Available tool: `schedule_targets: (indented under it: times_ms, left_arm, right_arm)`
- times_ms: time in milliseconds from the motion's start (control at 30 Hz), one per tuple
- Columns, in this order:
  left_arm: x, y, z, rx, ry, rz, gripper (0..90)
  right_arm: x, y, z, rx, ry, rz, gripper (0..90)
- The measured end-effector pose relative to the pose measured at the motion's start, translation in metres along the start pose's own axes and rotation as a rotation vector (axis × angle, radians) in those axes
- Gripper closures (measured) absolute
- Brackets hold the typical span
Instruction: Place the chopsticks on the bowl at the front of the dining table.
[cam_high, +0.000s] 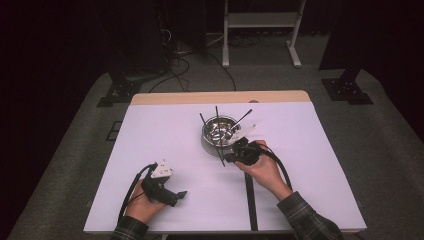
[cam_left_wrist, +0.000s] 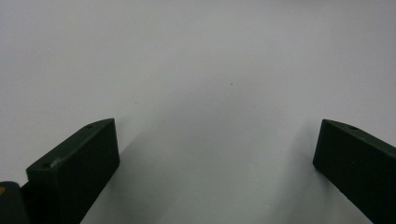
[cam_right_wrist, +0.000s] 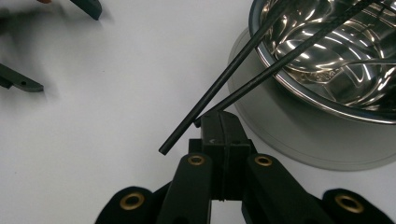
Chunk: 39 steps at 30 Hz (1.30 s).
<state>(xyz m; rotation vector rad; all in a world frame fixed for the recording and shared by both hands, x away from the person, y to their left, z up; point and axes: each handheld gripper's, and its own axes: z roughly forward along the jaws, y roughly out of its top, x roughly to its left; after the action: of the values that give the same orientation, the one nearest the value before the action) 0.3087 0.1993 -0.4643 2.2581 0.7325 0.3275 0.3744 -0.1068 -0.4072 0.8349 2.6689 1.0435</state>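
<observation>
High view: I see the white table carrying a steel bowl right of centre, black sticks leaning over its rim. My left gripper rests near the front edge, well apart from the bowl, jaws standing wide over bare surface. My right gripper sits just beside the bowl, jaws clamped together on one thin black chopstick; a second chopstick lies alongside, loose.
</observation>
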Motion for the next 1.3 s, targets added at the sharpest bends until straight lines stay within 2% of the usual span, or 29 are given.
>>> schedule_targets:
  times_ms: [333,567,867,1300]
  left_arm:
    - [0.000,0.000,0.000,0.000,0.001,0.000,0.0]
    - [0.000,0.000,0.000,0.000,0.000,-0.002,0.0]
    - [0.000,0.000,0.000,0.002,-0.001,-0.001,0.0]
    - [0.000,0.000,0.000,0.000,0.000,-0.001,0.0]
  right_arm:
    - [0.002,0.004,0.005,-0.009,0.018,-0.011,89.7]
    - [-0.003,0.012,-0.007,-0.042,-0.002,0.007,89.7]
    - [-0.007,0.036,-0.003,-0.087,-0.007,0.018,89.7]
    - [-0.019,0.078,0.014,-0.104,-0.025,0.042,89.7]
